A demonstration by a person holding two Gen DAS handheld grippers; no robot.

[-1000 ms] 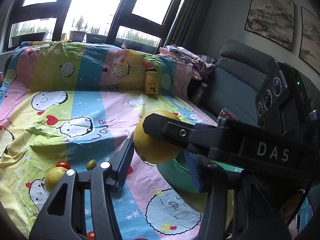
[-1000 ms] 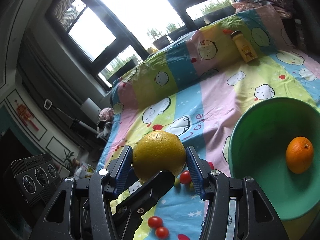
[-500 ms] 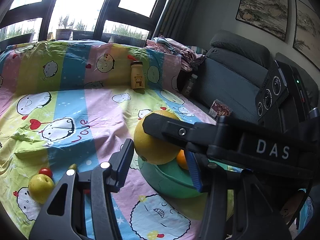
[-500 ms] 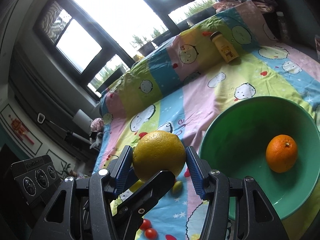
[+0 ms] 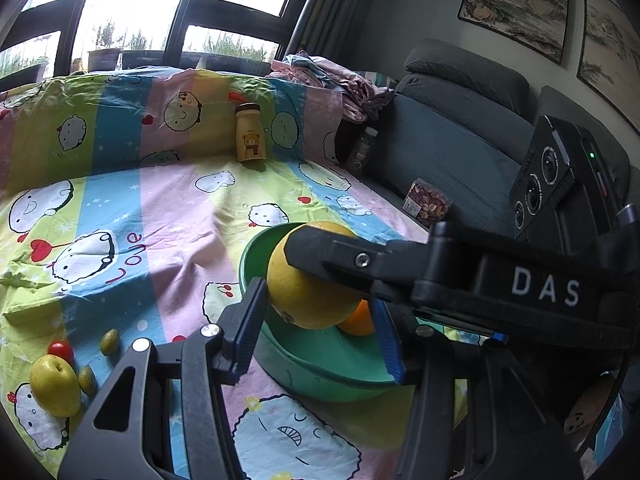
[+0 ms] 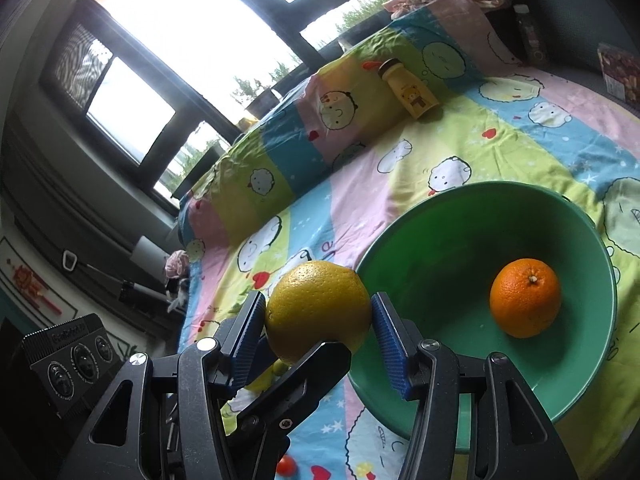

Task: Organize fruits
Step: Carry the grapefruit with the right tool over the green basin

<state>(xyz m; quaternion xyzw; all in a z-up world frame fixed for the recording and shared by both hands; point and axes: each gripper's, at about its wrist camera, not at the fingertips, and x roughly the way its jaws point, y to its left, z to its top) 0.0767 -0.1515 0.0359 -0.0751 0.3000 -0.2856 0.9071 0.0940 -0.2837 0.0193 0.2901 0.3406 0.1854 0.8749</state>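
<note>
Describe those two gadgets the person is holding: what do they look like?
Both are matte black, angular frames with triangular cut-outs and silver screws. Each tool has two fingers faced with ribbed blue pads. One arm carries white letters "DAS", and a black box with three round lenses sits on top. No hands or sleeves show.

Two close wrist views, shared bowl point(image 5: 256, 276)

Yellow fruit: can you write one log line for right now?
right gripper: shut on yellow fruit | left gripper: grip unclear | green bowl: holds orange
</note>
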